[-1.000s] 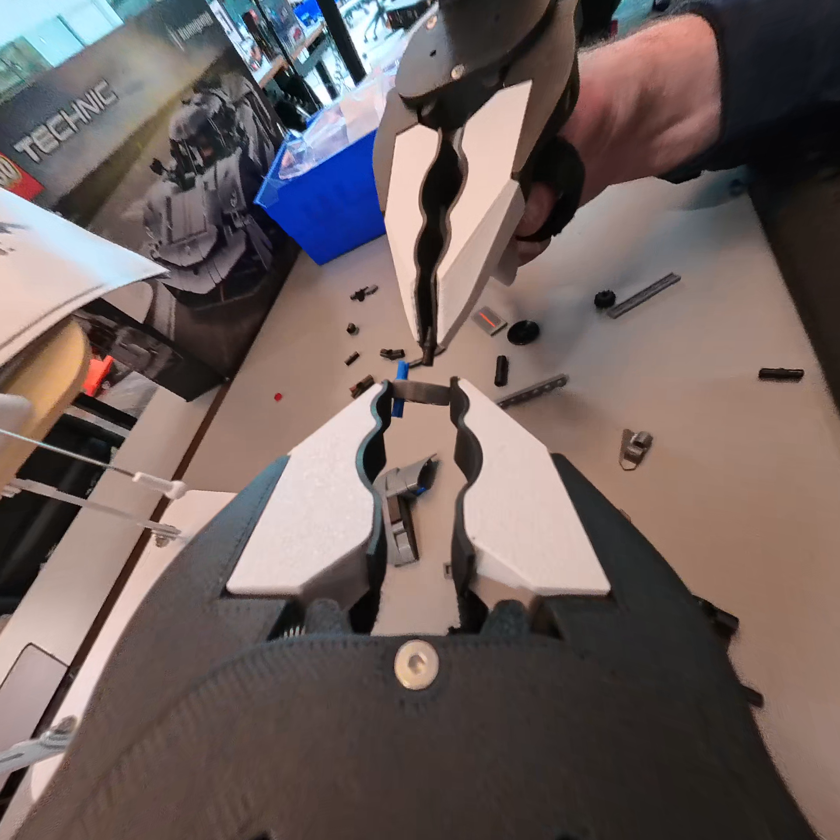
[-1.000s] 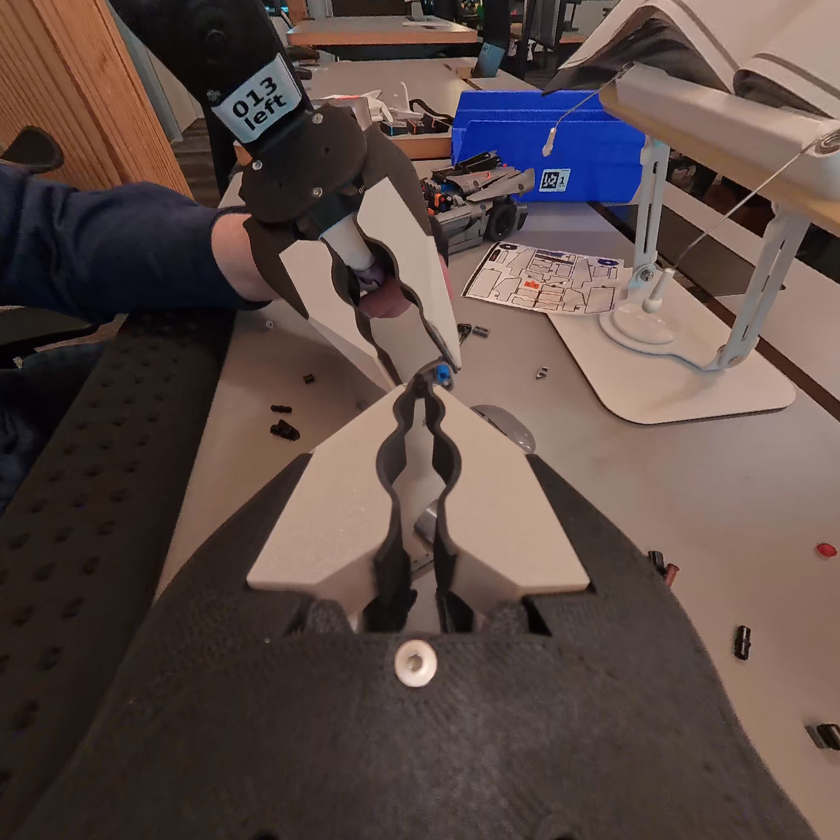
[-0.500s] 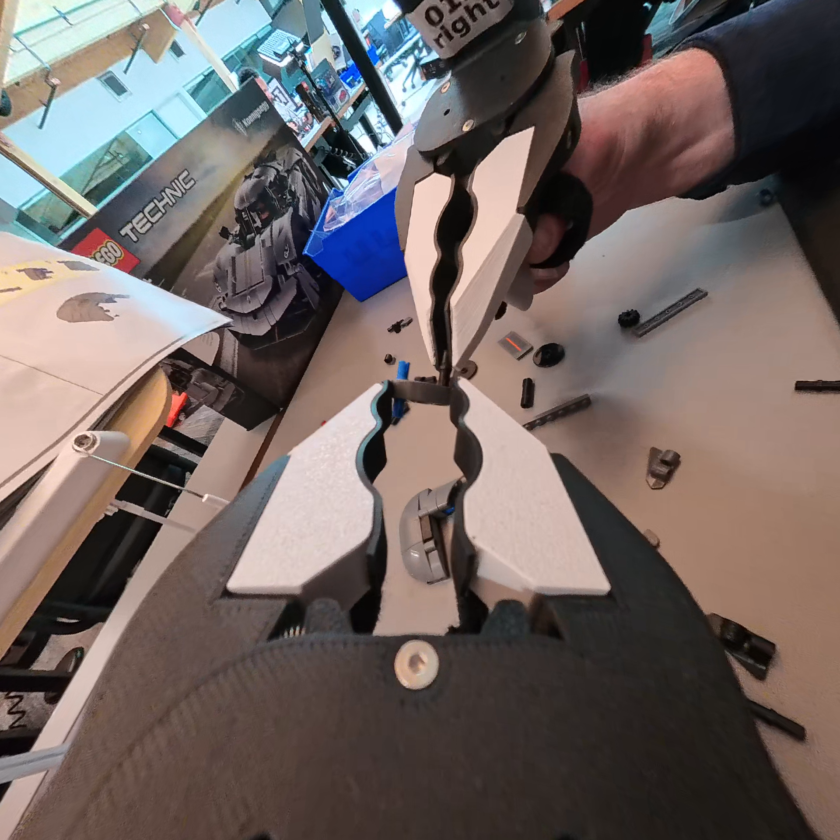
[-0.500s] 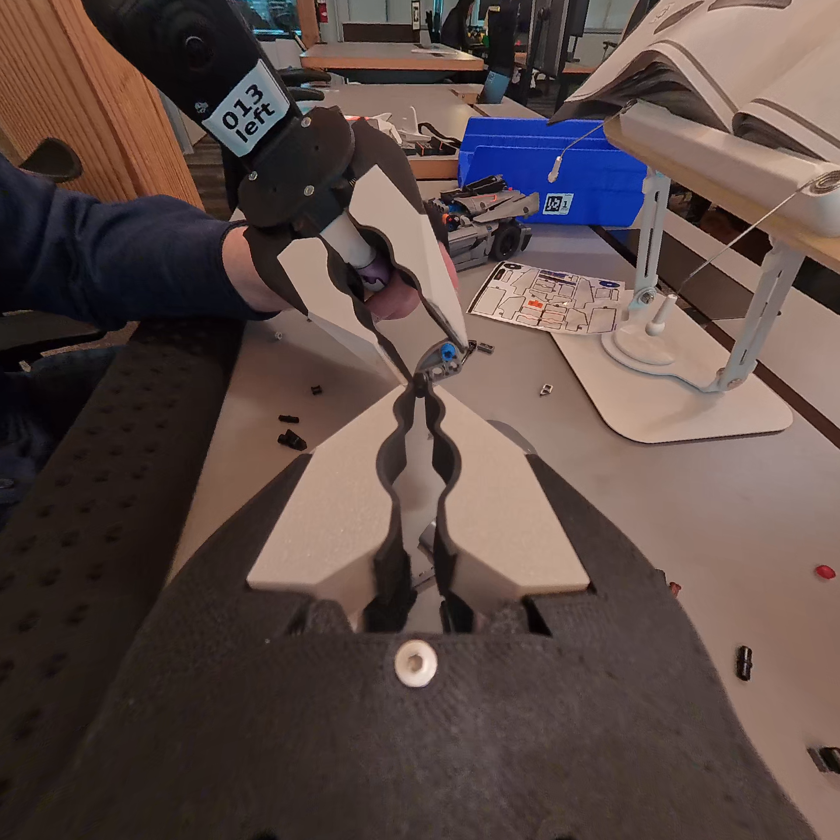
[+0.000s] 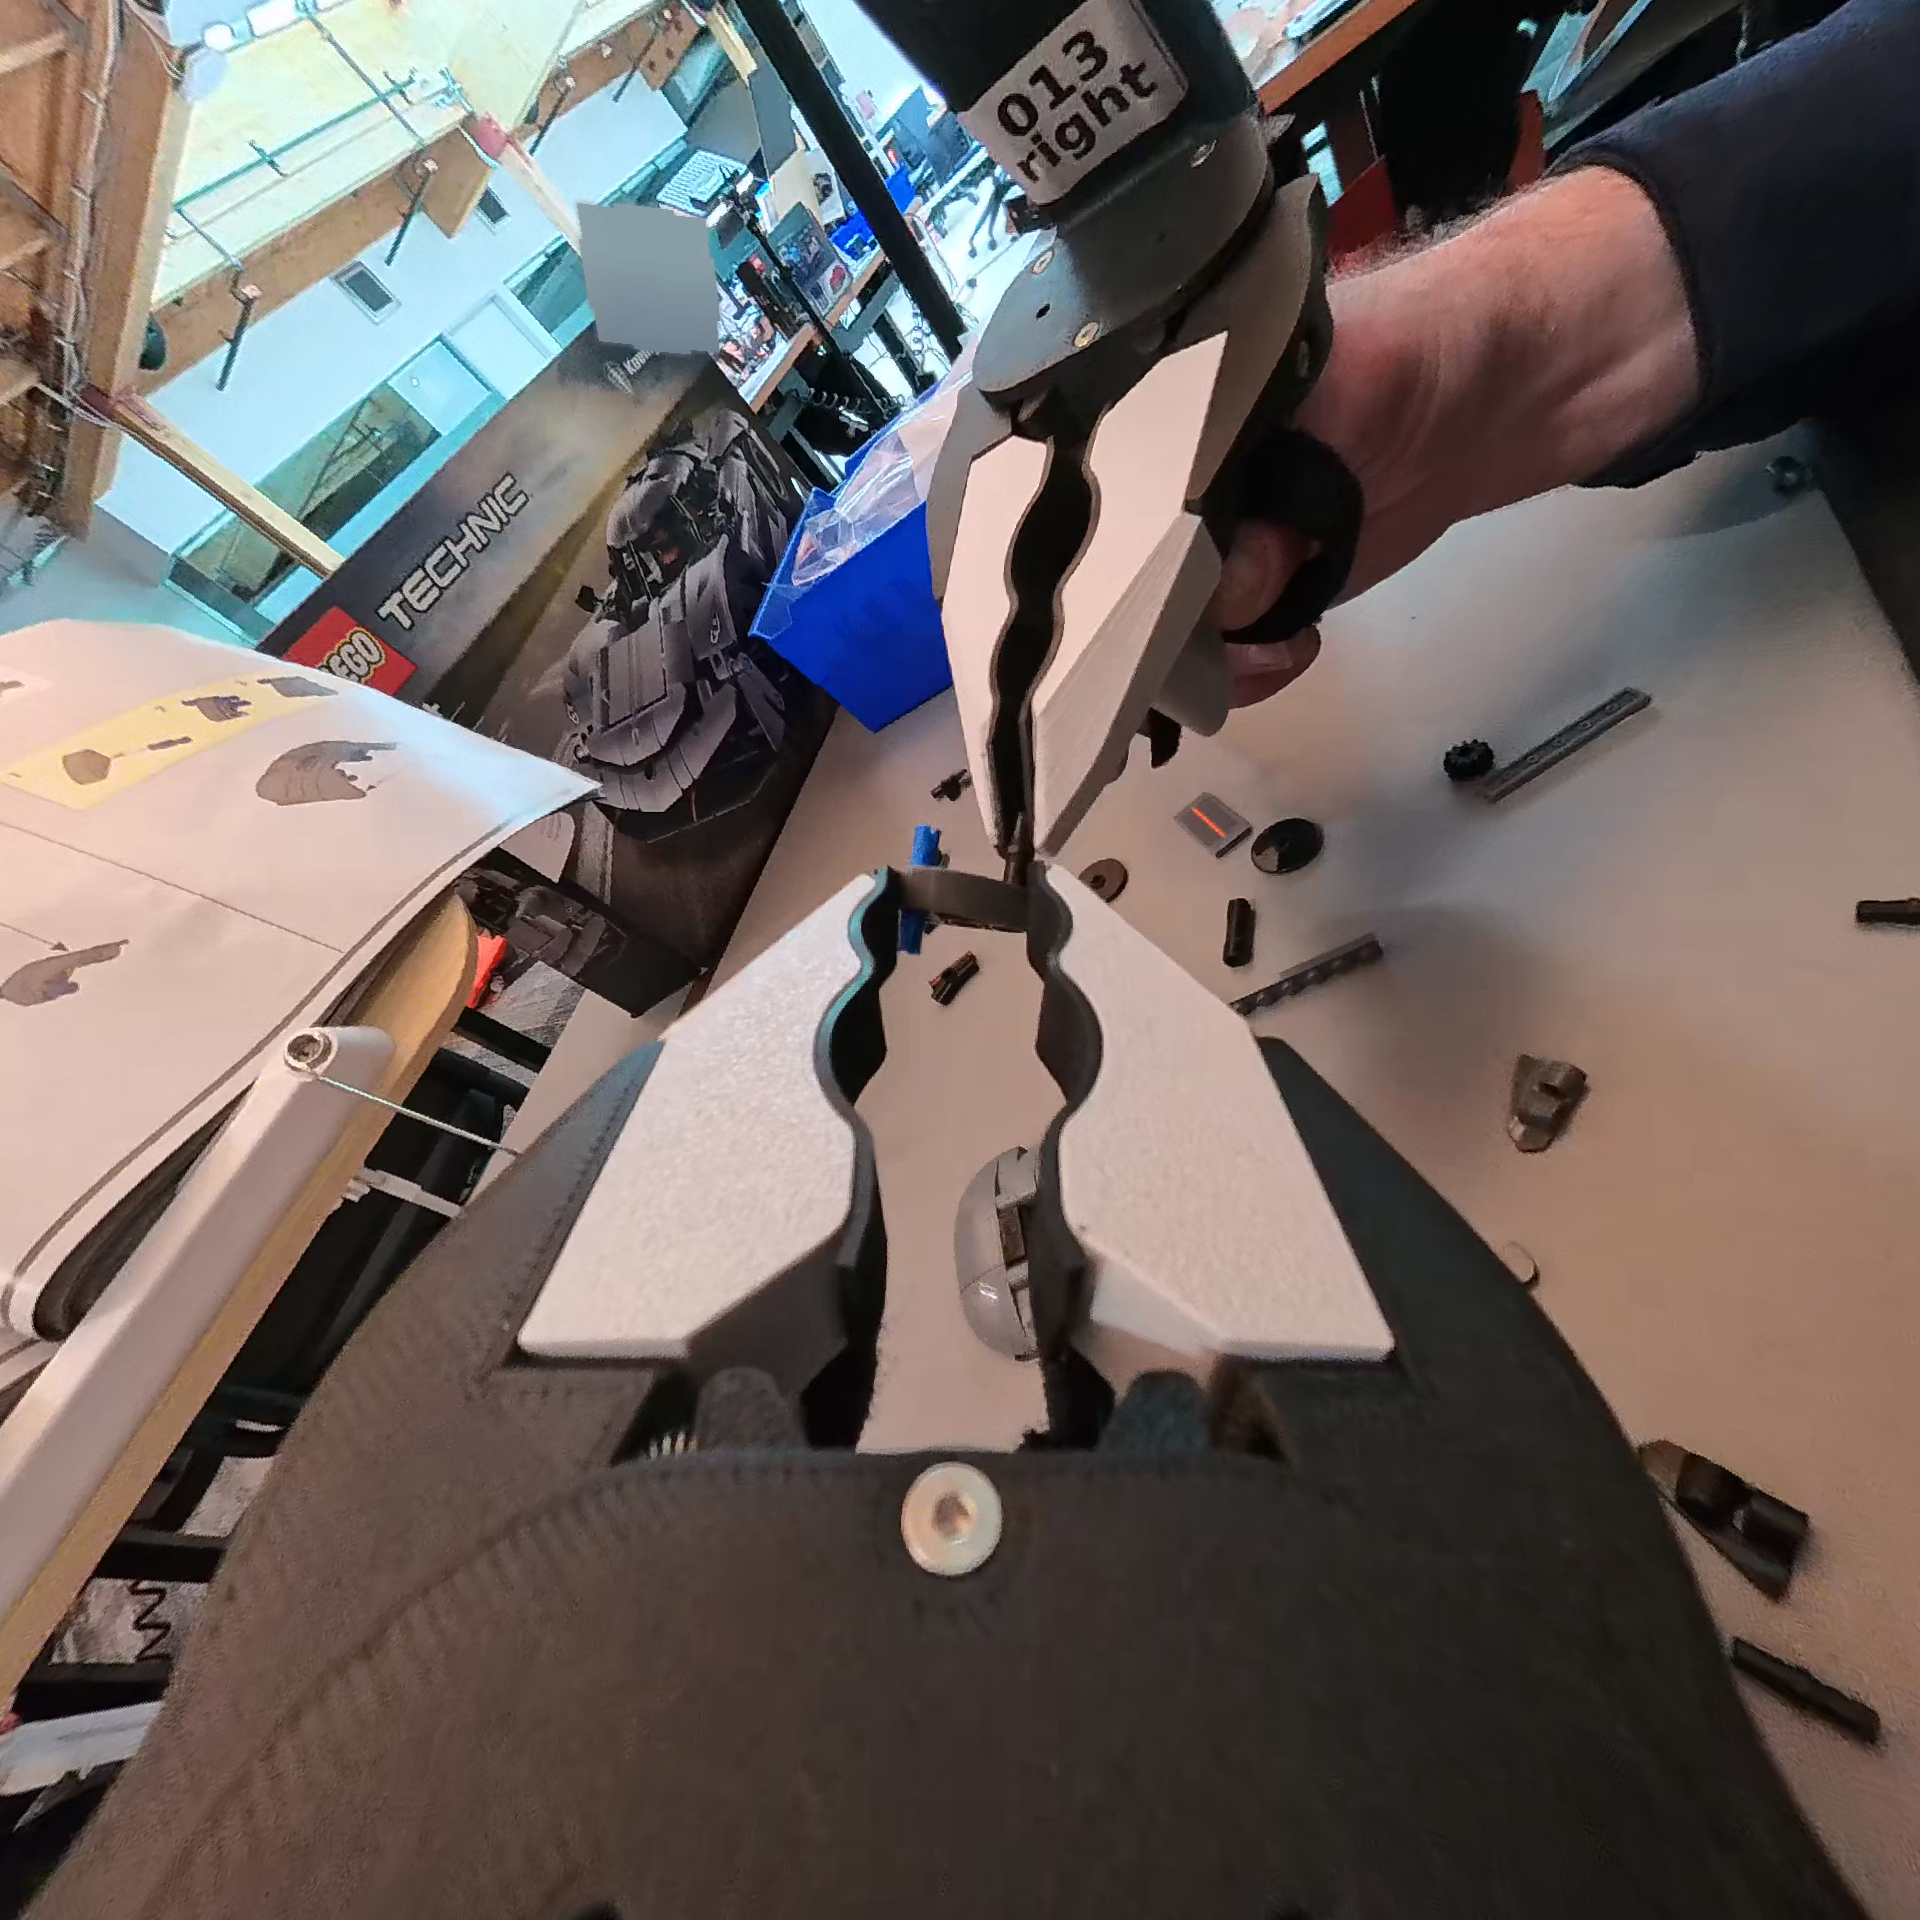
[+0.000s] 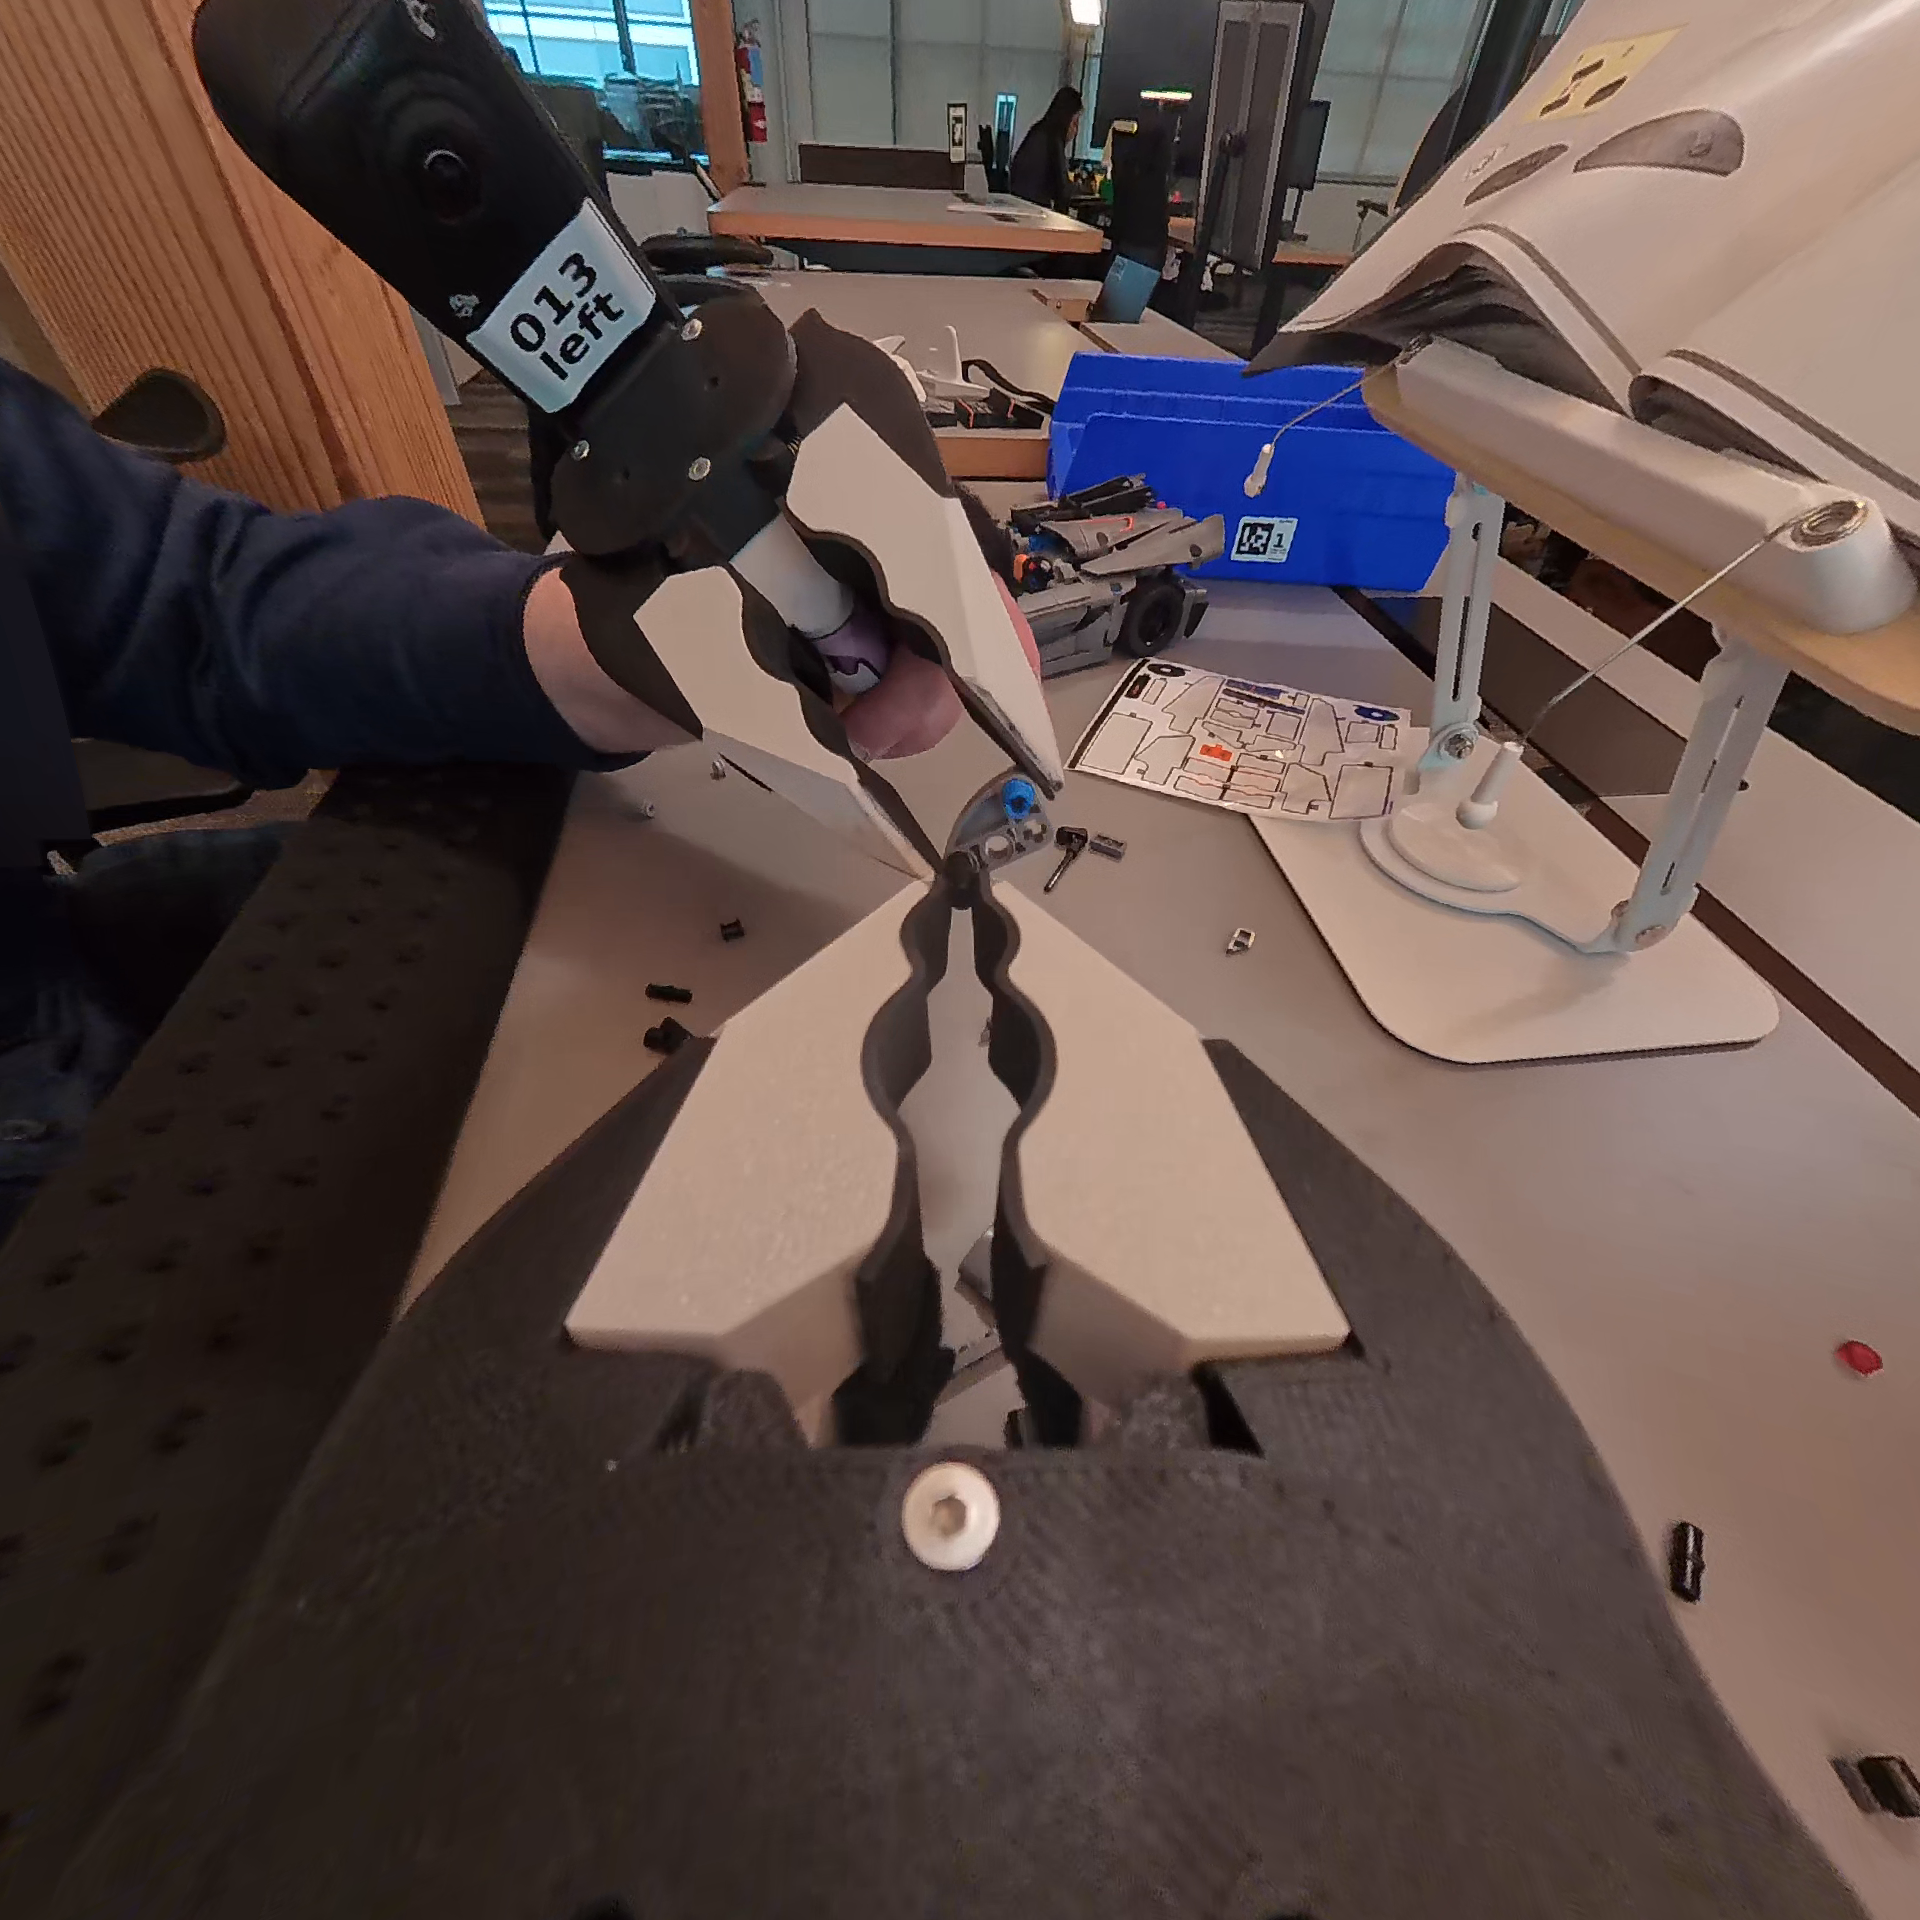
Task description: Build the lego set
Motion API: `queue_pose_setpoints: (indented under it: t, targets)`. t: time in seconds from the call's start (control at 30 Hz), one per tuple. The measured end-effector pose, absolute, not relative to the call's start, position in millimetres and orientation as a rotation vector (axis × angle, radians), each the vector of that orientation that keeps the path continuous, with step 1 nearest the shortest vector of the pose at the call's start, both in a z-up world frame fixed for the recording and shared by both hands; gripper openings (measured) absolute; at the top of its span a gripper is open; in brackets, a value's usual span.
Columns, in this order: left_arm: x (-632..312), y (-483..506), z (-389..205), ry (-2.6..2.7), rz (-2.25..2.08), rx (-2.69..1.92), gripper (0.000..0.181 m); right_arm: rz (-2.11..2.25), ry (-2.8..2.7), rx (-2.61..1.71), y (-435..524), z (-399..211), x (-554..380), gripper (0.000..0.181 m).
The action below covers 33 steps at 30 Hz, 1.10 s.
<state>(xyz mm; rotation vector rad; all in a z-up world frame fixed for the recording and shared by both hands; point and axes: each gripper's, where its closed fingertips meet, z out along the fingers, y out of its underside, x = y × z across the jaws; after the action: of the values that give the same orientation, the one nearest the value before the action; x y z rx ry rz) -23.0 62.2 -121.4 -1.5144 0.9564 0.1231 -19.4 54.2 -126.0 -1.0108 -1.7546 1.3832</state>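
My left gripper is shut on a small grey lego piece, held crosswise between its tips, with a blue pin stuck in its left end. My right gripper comes down from above, shut on a small black pin that touches the grey piece's right end. In the right wrist view my right gripper holds the black pin against the grey piece. The blue pin is beside the tips of the left gripper. Both are held above the table.
Loose black and grey parts lie scattered on the white table. A blue bin, a partly built car model and a sticker sheet are behind. A booklet on a stand and the set's box stand at the side. Less than 4 cm separates the two grippers' tips.
Both grippers have lifted and tilted together with the grey piece. The right gripper's tip has closed in onto the grey piece's end.
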Motion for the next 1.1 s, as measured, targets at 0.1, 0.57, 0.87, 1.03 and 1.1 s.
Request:
queue_pose_setpoints:
  t: [0.1,0.57,0.87,1.03,1.1]
  targets:
    - [-21,59,-116,0.953,0.114,-1.488,0.003,1.359,-1.789,-1.001,51,-131,-20,0.002]
    - [-39,67,-143,0.928,0.020,-1.648,0.000,1.347,-1.789,-1.019,54,-132,-19,0.002]
    - [-94,48,-118,0.790,0.108,-1.795,0.011,1.334,-1.805,-1.012,53,-137,-20,0.002]
    - [-149,0,-108,0.663,0.259,-1.956,0.016,1.331,-1.810,-1.012,52,-138,-21,0.002]
    - [-176,-21,-126,0.606,0.334,-2.083,0.016,1.322,-1.818,-1.015,52,-140,-22,0.002]
